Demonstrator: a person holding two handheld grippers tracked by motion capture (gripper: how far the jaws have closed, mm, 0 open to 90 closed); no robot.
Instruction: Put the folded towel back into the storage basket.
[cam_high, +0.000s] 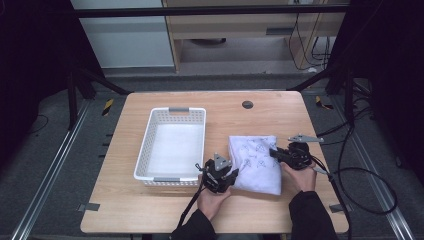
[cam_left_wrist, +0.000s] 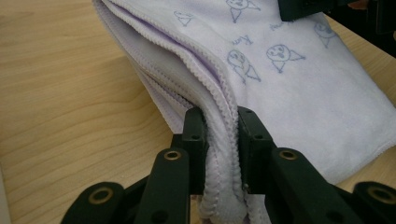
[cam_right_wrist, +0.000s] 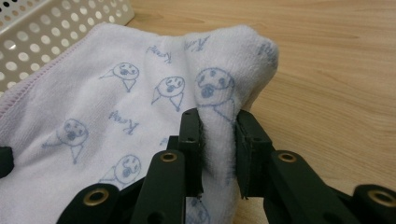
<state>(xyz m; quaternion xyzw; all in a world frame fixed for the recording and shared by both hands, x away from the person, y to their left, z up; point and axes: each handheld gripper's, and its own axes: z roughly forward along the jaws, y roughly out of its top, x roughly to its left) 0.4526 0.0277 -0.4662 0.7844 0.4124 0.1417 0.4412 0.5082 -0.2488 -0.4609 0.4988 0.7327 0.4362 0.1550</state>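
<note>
Pinching done on both sides: left gripper (cam_high: 218, 176) is clamped on the near-left stitched edges of the folded towel (cam_high: 256, 159), right gripper (cam_high: 290, 155) on a bunched fold at its right side. Towel is judged barely lifted, mostly resting on the table (cam_high: 125, 200). Left to do, probably: carry it left into the white basket (cam_high: 145, 150), which is seen empty.
</note>
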